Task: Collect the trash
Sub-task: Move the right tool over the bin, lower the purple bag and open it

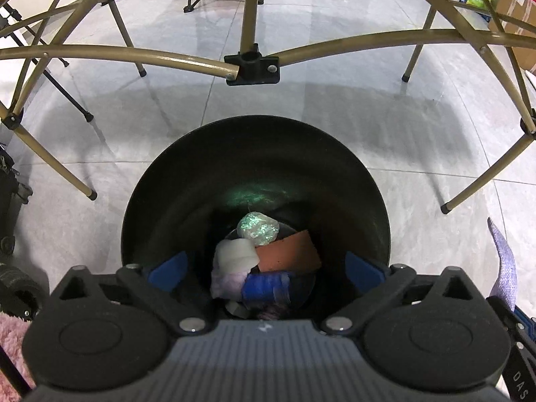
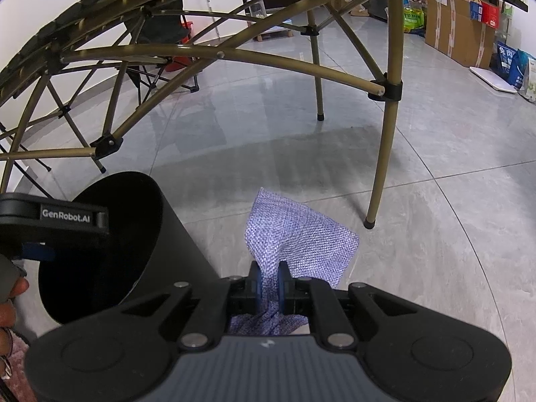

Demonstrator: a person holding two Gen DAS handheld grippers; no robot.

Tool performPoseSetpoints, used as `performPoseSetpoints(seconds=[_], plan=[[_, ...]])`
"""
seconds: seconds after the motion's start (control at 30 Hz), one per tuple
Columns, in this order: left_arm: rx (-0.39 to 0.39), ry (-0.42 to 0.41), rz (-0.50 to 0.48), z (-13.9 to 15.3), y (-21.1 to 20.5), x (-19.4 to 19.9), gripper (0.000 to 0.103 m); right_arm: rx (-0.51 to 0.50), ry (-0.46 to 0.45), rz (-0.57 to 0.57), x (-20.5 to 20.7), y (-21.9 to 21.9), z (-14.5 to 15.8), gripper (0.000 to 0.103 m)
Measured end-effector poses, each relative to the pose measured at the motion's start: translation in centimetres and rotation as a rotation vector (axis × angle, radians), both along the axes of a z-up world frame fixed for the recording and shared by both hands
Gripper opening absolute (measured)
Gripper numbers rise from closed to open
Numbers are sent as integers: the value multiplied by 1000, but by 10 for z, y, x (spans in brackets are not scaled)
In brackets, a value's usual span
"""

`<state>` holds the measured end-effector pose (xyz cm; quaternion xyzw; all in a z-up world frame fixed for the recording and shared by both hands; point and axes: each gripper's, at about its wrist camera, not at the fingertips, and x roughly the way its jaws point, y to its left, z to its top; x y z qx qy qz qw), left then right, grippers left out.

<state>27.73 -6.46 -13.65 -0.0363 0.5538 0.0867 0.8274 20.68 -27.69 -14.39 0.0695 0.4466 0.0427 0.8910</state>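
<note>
Left wrist view puts you straight above the black trash bin (image 1: 167,181), looking down its round mouth. Your left gripper (image 1: 264,269) has its blue fingers (image 1: 169,269) spread wide apart over the opening, with nothing between them. Down at the bottom of the bin lies the collected trash: a crumpled shiny foil ball (image 1: 258,228) at the far side, a brown cardboard piece (image 1: 289,251) just beside it, a white wad (image 1: 234,254) touching the cardboard's left edge, and a blue roll (image 1: 268,286) nearest you. Something pale lilac sits under the white wad — you cannot tell what it is.

From the right wrist view, your right gripper (image 2: 270,284) is clamped tight on a purple woven cloth (image 2: 301,238); the fabric is pinched between the two blue pads (image 2: 258,284), fans out beyond the tips above the grey tiled floor (image 2: 418,234), and bunches up behind them. It hangs just to the right of the bin (image 2: 174,234), apart from its wall, not over the opening. The same cloth's edge shows at the right border of the left view (image 1: 502,268).

The bin stands on the floor beside a folding table's olive-gold frame (image 1: 100,54), whose legs and cross-bars arch above both grippers. A hand (image 2: 13,301) shows at the left edge of the right view, under the left gripper's body — its label reads GenRobot.AI.
</note>
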Motion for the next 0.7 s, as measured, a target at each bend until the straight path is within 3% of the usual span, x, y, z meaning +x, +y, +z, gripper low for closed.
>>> performPoseSetpoints(seconds=[0.7], plan=[[13,-24,18,7,15,-8,103,-4,-38,28,-4,10,14,9]])
